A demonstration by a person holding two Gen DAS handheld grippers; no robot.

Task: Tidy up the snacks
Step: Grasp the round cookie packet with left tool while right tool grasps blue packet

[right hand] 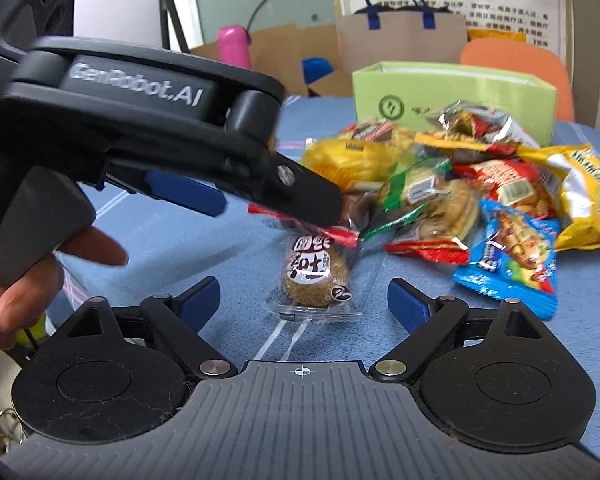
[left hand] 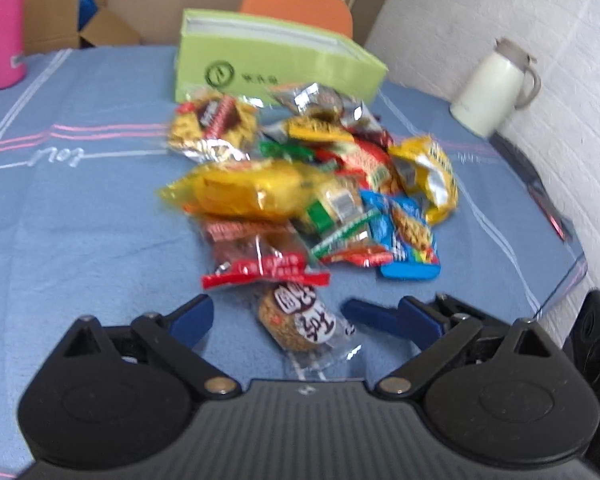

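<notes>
Blue tablecloth point(left hand: 80, 220): snack heap point(left hand: 312, 176) before green box point(left hand: 276, 62), contents unseen.

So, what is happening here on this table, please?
A person is sorting snacks with a hand-held gripper in each hand. A pile of snack packets lies on the blue tablecloth, in front of an open green box. Both grippers are open and hold nothing. The right gripper and the left gripper both point at one round brown snack in a clear wrapper, which lies apart at the near edge of the pile. Nothing can be seen in the box yet.
</notes>
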